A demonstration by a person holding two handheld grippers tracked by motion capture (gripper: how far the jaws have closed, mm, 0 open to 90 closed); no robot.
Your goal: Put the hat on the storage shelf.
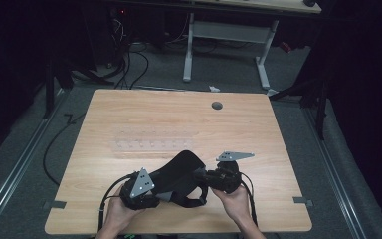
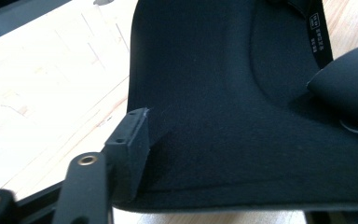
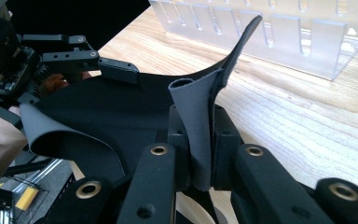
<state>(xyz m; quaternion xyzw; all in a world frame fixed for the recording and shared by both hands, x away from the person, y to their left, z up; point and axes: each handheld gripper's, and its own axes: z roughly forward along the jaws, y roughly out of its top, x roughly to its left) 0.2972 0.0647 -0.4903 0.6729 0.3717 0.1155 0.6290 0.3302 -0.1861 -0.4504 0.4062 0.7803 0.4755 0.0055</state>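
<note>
A black, soft fabric piece (image 1: 179, 172) with a thin strap (image 1: 191, 201) is held up between both grippers over the table's front middle. My left gripper (image 1: 155, 195) is shut on its left edge. In the left gripper view one black pad (image 2: 135, 140) presses on the cloth (image 2: 214, 93), while the other jaw is hidden behind it. A labelled strap (image 2: 319, 32) hangs at the far side. My right gripper (image 1: 202, 178) pinches a rolled fold of the fabric (image 3: 102, 107) between its jaws (image 3: 199, 140). The left gripper (image 3: 116, 70) shows across from it, holding the opposite edge.
A clear plastic slotted rack (image 1: 151, 144) lies on the wooden table (image 1: 129, 114) just beyond the fabric, close ahead in the right gripper view (image 3: 270, 32). A round cable hole (image 1: 217, 105) sits near the table's far edge. Cables and a white desk frame stand on the floor beyond.
</note>
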